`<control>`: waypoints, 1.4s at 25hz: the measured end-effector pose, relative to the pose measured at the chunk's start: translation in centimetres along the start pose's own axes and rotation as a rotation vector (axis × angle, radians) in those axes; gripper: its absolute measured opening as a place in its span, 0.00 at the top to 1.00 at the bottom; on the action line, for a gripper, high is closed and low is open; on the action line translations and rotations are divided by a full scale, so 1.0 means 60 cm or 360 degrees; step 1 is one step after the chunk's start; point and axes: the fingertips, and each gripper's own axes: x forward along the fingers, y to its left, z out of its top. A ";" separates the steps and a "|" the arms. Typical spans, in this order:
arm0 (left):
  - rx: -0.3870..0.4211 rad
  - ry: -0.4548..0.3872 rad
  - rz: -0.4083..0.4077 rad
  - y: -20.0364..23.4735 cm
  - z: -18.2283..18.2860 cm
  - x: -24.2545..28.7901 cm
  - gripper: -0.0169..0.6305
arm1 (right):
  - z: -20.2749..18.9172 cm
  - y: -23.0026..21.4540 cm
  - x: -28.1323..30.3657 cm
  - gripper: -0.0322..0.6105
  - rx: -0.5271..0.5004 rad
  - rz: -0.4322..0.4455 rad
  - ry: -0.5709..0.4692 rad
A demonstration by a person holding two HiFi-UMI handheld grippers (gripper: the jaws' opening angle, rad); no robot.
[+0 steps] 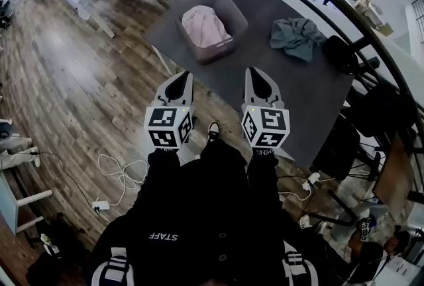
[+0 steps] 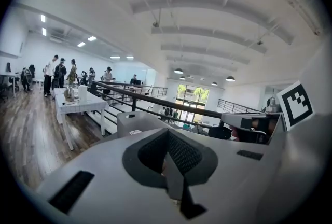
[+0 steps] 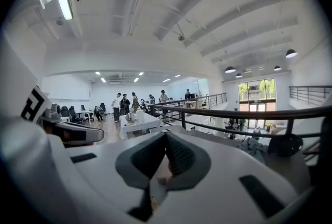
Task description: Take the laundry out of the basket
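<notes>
A dark grey table (image 1: 318, 93) stands against a black railing, its near corner just ahead of the person. Toward its far left end sits a pale grey basket (image 1: 237, 13), upright with its mouth facing the ceiling, its slightly longer sides running away from the person. Pink laundry (image 1: 205, 26) lies bunched in the bottom, stretched roughly along those sides. A grey-green garment (image 1: 297, 36) lies crumpled on the tabletop to the basket's right, apart from it.

The left gripper (image 1: 180, 77) and the right gripper (image 1: 257, 76) are held side by side, noses aimed at the table. Both are short of the basket, which lies ahead and between their two lines. Each has its jaws pressed together on nothing.
</notes>
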 end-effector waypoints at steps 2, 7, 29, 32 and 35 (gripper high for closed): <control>-0.0008 0.0011 -0.0007 -0.004 0.011 0.046 0.98 | 0.004 -0.026 0.032 0.93 0.0009 0.0007 0.0011; -0.0015 0.0036 -0.0027 -0.004 0.032 0.130 0.98 | 0.017 -0.064 0.097 0.93 0.0004 0.0030 0.0035; -0.0171 0.0248 0.0001 0.095 0.011 0.272 0.98 | -0.036 -0.035 0.247 0.93 -0.0037 0.0103 0.0264; -0.0196 0.0286 0.0008 0.102 0.007 0.303 0.98 | -0.041 -0.044 0.265 0.93 -0.0035 0.0103 0.0296; -0.0253 0.0325 0.0021 0.106 0.001 0.345 0.98 | -0.048 -0.061 0.284 0.93 -0.0034 0.0102 0.0323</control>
